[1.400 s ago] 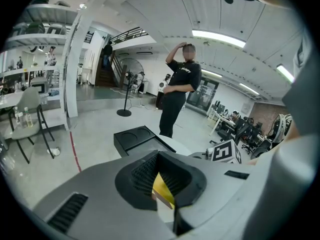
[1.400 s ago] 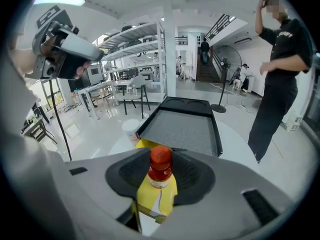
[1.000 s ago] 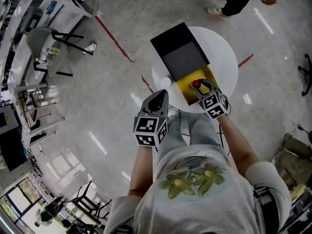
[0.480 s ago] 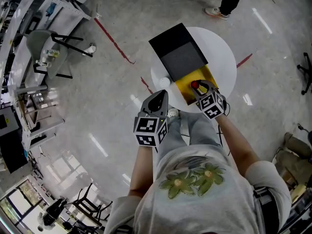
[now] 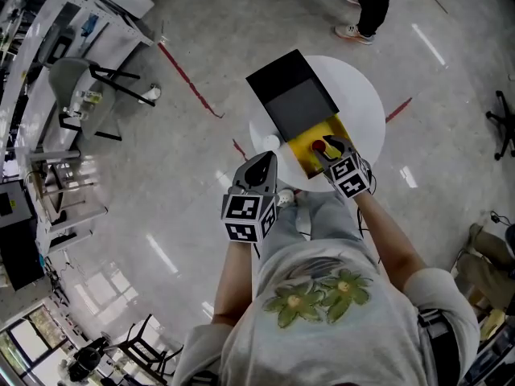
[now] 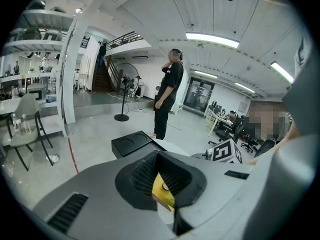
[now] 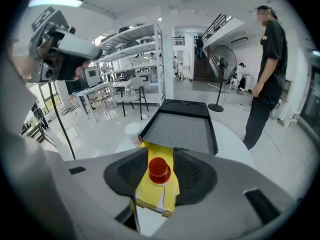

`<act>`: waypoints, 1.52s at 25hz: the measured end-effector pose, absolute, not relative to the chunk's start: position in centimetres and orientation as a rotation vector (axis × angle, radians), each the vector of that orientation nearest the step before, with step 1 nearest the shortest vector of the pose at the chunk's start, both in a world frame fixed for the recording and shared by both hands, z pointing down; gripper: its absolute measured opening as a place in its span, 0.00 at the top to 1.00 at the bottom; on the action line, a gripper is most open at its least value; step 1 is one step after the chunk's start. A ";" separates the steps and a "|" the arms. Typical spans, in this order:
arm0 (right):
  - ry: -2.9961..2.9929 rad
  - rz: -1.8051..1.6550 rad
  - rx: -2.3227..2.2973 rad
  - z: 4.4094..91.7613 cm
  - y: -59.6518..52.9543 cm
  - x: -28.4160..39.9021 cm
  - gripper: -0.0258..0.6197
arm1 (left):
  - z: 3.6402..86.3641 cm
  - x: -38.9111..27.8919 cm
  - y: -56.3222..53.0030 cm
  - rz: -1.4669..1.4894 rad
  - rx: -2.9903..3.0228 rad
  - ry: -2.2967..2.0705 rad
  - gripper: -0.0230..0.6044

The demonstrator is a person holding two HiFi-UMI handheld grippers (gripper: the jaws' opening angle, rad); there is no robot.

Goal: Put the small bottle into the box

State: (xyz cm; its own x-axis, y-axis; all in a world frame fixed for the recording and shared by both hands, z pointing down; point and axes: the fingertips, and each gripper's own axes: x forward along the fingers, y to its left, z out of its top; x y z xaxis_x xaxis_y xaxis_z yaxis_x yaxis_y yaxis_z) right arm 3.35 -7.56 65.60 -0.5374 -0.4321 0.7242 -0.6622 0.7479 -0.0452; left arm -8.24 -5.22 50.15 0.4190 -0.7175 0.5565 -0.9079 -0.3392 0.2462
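At the near-right edge of the table, the bottle is standing upright inside the yellow box, red cap up. My right gripper is right over it. In the right gripper view the jaws are spread with the cap between them and a bit of yellow showing on either side, so I'd say they're around it, not pinching it.

The box's black lid lies open and flat on the table, running from the yellow part out to the far-left edge. A white cup sits at the left edge, just beside the box.

My left gripper hangs off the table, just past the near-left edge, over the floor. Its jaws are apart with nothing between them, just a corner of the box visible through the gap.

Further out, a person stands on the floor beyond the far edge, and a chair stands well off to the left.
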 end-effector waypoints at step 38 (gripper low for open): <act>-2.580 0.191 1.203 41.1 -6.8 3.0 0.96 | 41.8 -3.1 -6.4 0.340 2.434 -1.250 0.96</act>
